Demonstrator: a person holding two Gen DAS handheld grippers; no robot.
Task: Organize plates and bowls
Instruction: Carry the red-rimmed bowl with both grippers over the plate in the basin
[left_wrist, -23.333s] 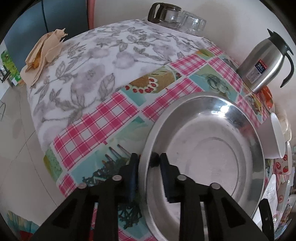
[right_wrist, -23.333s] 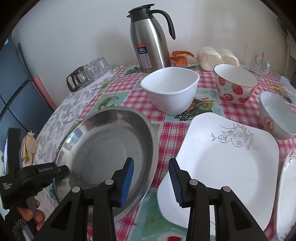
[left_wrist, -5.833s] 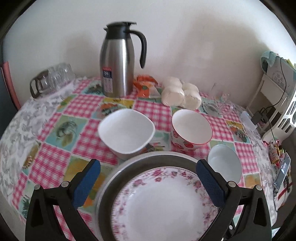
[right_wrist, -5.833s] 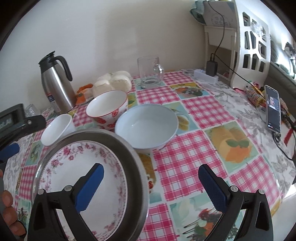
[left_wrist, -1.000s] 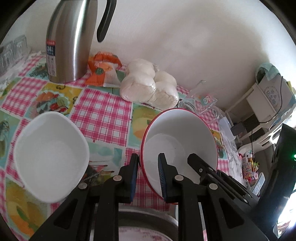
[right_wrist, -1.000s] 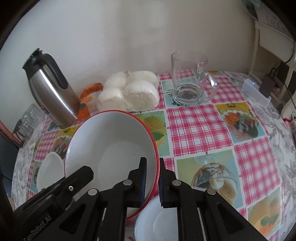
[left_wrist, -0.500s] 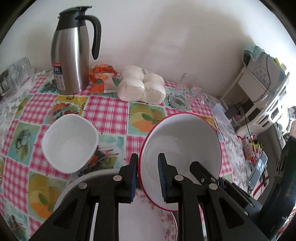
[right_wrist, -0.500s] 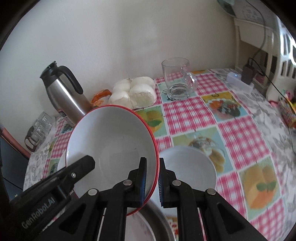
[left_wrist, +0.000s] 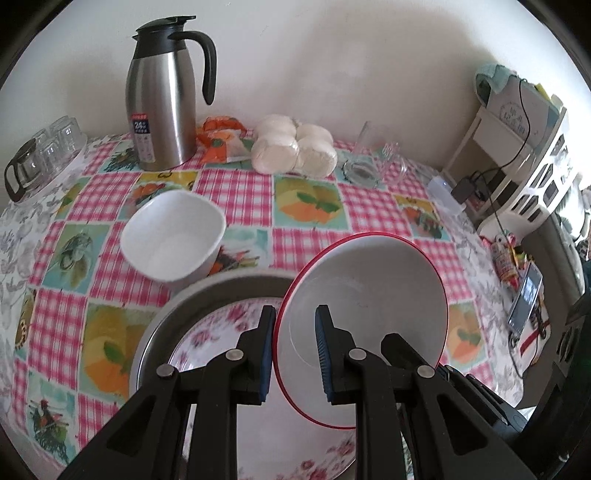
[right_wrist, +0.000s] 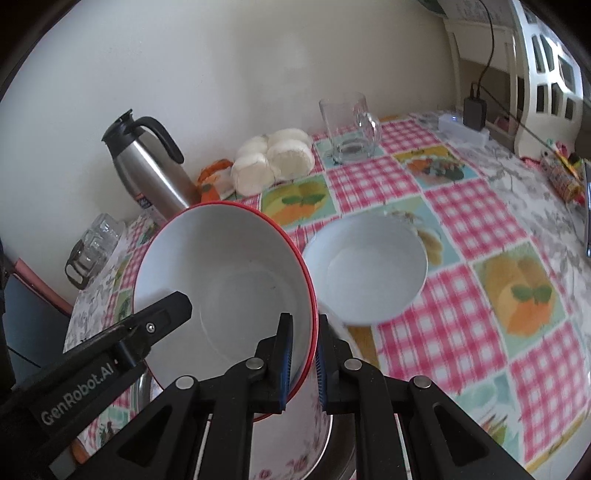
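Both grippers hold the red-rimmed white bowl (left_wrist: 369, 288) by opposite sides of its rim, lifted and tilted over the stack. My left gripper (left_wrist: 293, 354) is shut on its left rim. My right gripper (right_wrist: 303, 363) is shut on its right rim; the bowl also shows in the right wrist view (right_wrist: 229, 280). Under it lies the pink-flowered plate (left_wrist: 229, 325) inside the steel pan (left_wrist: 177, 299). A square white bowl (left_wrist: 173, 234) stands to the left, a round white bowl (right_wrist: 365, 266) to the right.
A steel thermos jug (left_wrist: 162, 103), a bag of white buns (left_wrist: 291, 149), an orange packet (left_wrist: 221, 142) and a glass mug (right_wrist: 349, 127) stand at the back by the wall. Glass cups (left_wrist: 40, 155) sit far left. A phone (left_wrist: 524, 299) lies at the table's right edge.
Both grippers have carried the red-rimmed bowl back and up from the table to over the flowered plate in the steel pan. The grips have not changed.
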